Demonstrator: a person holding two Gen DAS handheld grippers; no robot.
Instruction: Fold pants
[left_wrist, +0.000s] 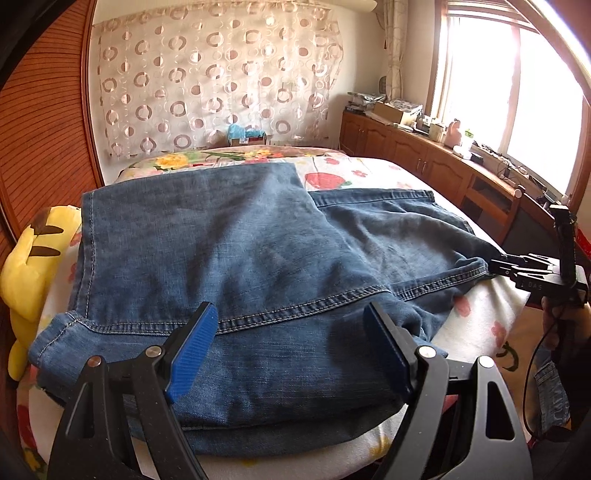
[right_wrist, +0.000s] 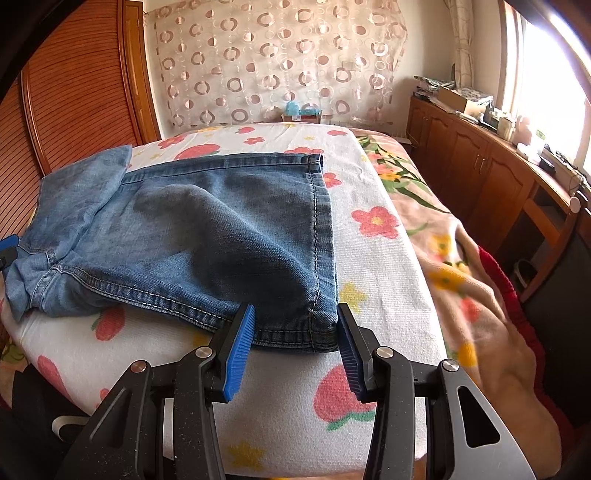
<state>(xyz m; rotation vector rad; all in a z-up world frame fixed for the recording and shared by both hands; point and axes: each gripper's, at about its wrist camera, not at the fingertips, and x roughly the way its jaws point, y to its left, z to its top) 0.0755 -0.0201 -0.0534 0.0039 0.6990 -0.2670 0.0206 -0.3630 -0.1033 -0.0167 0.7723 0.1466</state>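
Note:
Blue denim pants (left_wrist: 236, 258) lie folded on the bed, one layer over another. My left gripper (left_wrist: 288, 350) is open, its blue pads just above the near folded edge of the pants. In the right wrist view the pants (right_wrist: 207, 236) stretch from the left to a hem corner at the near edge. My right gripper (right_wrist: 295, 347) is open, its pads either side of that hem corner. The right gripper also shows in the left wrist view (left_wrist: 513, 267), at the pants' right tip.
The bed carries a white strawberry-print sheet (right_wrist: 373, 258) and a floral blanket (right_wrist: 461, 258) on the right. A yellow plush toy (left_wrist: 33, 262) lies at the bed's left edge. Wooden cabinets (left_wrist: 424, 155) with clutter run under the window. A wooden wardrobe (right_wrist: 85, 96) stands on the left.

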